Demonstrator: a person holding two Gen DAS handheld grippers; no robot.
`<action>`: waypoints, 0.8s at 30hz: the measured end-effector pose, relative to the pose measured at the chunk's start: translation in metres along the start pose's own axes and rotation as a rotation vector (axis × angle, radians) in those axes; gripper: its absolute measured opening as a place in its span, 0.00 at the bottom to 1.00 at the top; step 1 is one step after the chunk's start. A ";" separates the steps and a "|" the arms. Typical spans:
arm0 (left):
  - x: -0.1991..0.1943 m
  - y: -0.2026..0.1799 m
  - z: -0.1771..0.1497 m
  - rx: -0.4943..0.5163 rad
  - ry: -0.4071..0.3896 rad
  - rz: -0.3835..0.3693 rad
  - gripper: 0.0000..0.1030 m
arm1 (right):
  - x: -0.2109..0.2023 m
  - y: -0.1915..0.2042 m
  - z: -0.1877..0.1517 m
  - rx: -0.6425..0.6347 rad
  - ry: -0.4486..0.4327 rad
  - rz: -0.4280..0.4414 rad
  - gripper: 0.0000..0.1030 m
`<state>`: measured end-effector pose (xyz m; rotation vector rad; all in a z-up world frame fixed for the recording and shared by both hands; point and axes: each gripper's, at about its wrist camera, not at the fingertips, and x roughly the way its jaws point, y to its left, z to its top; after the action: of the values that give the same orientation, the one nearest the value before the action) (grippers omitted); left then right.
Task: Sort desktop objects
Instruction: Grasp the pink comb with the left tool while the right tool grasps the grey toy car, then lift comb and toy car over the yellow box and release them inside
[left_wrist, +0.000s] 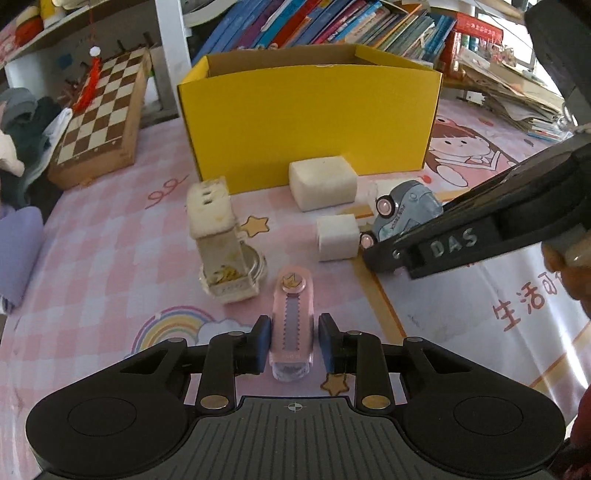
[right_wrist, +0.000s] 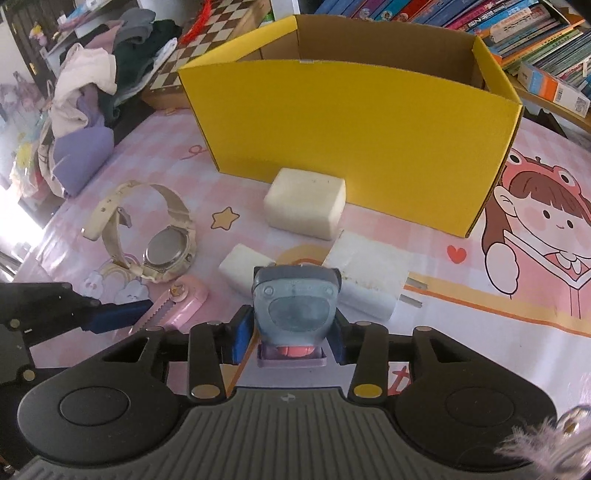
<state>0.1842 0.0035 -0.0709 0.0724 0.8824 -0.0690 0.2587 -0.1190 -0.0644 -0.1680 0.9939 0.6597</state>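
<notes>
Pink translucent utility knife (left_wrist: 291, 325) lies on the worktop (left_wrist: 110, 258) between your left tool's (left_wrist: 293, 343) open pads, untouched. Your right tool (right_wrist: 291, 332) grips the grey-blue toy car (right_wrist: 295, 302). Beyond sit white foam blocks (right_wrist: 304, 206), a cream wristwatch (right_wrist: 162, 247) and the yellow cardboard box (right_wrist: 351, 140).

A child's room at home: a pink cartoon-print cloth (left_wrist: 110, 229) covers the bench, children's books (left_wrist: 332, 26) crowd the shelf across the top of the frame, and a chessboard (left_wrist: 99, 110) and heaped clothes (right_wrist: 96, 81) sit at upper left.
</notes>
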 end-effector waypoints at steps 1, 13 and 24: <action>0.000 0.001 0.000 0.001 0.000 -0.005 0.26 | 0.001 0.001 -0.001 -0.009 0.000 -0.005 0.37; -0.022 0.000 0.004 0.019 -0.047 -0.056 0.22 | -0.037 0.010 -0.011 -0.074 -0.061 -0.021 0.36; -0.068 -0.002 0.018 0.062 -0.186 -0.087 0.22 | -0.082 0.008 -0.018 -0.009 -0.139 -0.045 0.36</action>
<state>0.1552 0.0017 -0.0070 0.0837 0.6976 -0.1816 0.2106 -0.1561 -0.0054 -0.1498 0.8512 0.6262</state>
